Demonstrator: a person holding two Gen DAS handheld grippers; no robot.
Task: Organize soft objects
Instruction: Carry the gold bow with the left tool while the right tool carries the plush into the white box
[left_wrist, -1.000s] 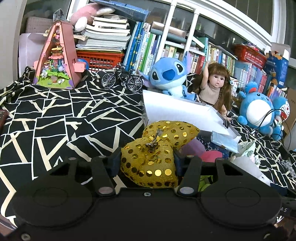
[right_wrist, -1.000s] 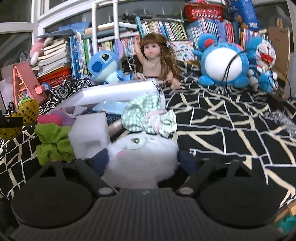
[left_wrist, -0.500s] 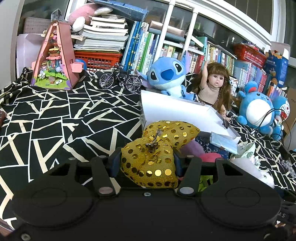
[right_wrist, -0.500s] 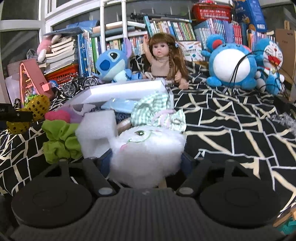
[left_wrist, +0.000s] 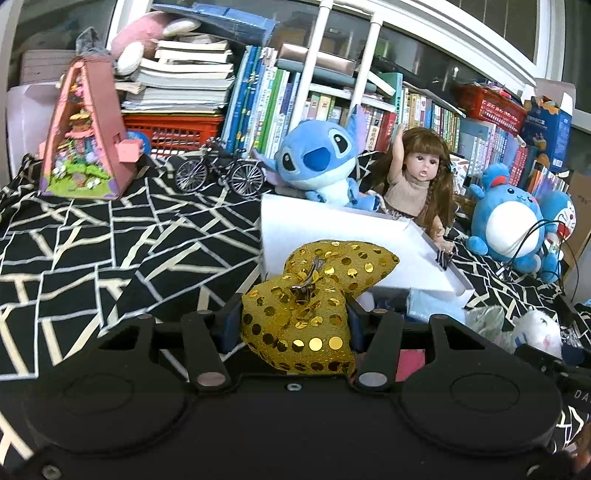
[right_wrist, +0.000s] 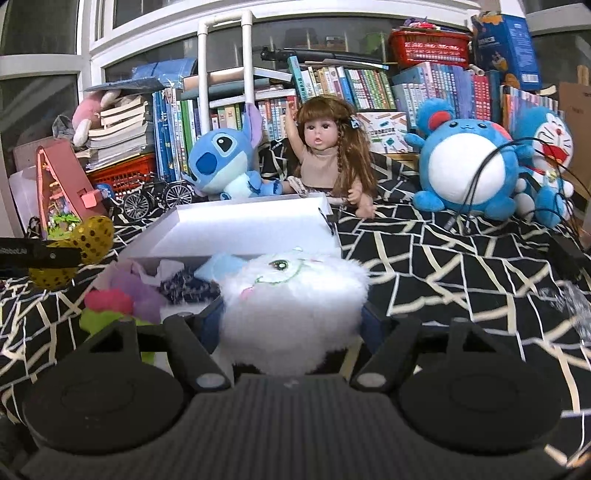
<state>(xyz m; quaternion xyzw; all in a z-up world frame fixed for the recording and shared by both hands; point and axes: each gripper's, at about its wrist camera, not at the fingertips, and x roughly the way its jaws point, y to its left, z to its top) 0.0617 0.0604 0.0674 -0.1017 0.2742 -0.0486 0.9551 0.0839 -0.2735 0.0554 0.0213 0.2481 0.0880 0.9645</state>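
Left tool (left_wrist: 293, 321) pinches a gold sequin bow (left_wrist: 314, 295) between both fingers, held up just in front of the white box (left_wrist: 332, 236). Right tool (right_wrist: 291, 325) clamps a fluffy white plush (right_wrist: 295, 295) – embroidered face up – at the box's near edge. Inside the white box (right_wrist: 243, 229): purple, dark and light-blue soft items; pink and green pieces lie just outside its left corner. Behind the box – blue Stitch plush (right_wrist: 221, 158), doll (right_wrist: 328, 155), round blue plush (right_wrist: 465, 166). Everything sits on a black cloth with pale lines (right_wrist: 461, 266).
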